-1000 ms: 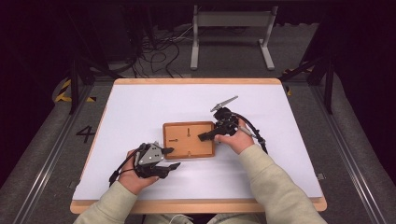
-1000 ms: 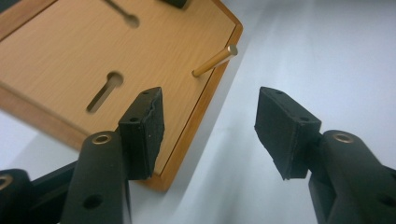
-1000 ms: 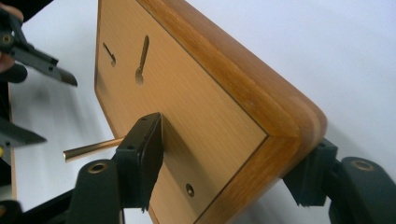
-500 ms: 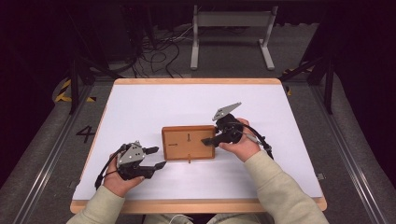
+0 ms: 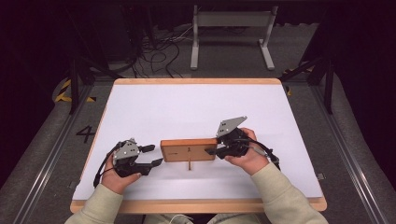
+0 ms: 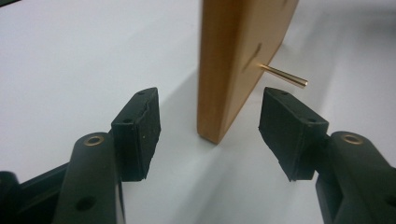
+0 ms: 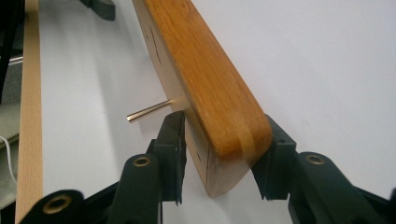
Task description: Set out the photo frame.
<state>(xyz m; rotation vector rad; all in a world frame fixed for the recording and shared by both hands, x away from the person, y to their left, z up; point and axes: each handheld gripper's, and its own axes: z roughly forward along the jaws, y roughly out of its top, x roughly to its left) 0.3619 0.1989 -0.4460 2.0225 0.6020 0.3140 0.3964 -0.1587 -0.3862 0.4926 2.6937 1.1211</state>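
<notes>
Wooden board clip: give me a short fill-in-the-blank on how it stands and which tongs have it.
1. The wooden board stands on its ____ on the white table.
2. The right tongs grip the board at one ____.
3. The left tongs are ____, with the board's corner between them, untouched.
4. A thin ____ peg sticks out of the board's face.

Missing words: edge; end; open; brass

The wooden board [image 5: 188, 149] now stands on edge, no longer flat on the worktop [image 5: 187, 107]. The right claw [image 5: 211, 151] has just been closing on it. The left claw [image 5: 155, 155] has backed off.
</notes>
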